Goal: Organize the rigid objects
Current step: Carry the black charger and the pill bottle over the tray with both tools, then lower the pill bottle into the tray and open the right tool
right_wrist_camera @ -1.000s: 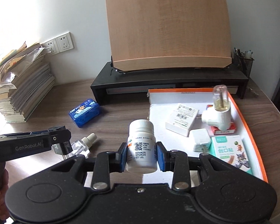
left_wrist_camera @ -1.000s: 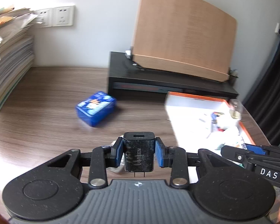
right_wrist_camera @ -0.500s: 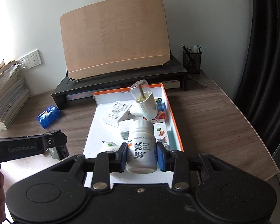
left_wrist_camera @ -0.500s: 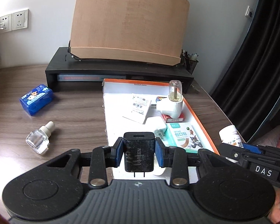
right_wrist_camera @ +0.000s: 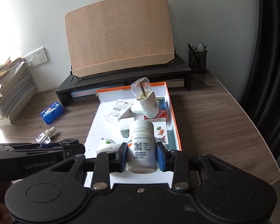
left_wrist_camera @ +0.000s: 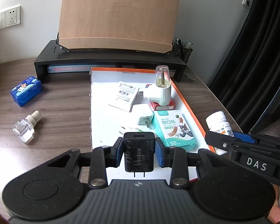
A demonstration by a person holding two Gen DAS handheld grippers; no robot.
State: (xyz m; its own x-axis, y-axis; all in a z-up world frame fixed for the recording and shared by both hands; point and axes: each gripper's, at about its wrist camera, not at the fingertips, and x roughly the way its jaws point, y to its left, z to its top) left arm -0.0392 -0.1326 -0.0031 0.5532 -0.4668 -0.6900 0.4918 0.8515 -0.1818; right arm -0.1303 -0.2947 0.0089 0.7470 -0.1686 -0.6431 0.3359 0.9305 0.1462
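— Wood-grain desk (left_wrist_camera: pixel 65 115) in the left wrist view, right?
— Yes. Left gripper (left_wrist_camera: pixel 139 152) is clamped on a black charger (left_wrist_camera: pixel 139 154), held over the near end of the orange-rimmed tray (left_wrist_camera: pixel 188 102).
— And the right wrist view?
— Right gripper (right_wrist_camera: pixel 141 155) is clamped on a white pill bottle (right_wrist_camera: pixel 141 147), above the same tray's near end, beside a white plug-in vaporizer (right_wrist_camera: pixel 145 102).

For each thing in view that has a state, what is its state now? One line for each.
Left gripper: shut on the black charger.
Right gripper: shut on the white pill bottle, cap on.
Orange-rimmed box: open, several items inside.
Plug-in vaporizer: in the box, resting on a red pack.
Clear refill bottle: lying on the table, capped.
Blue case: closed, on the table.
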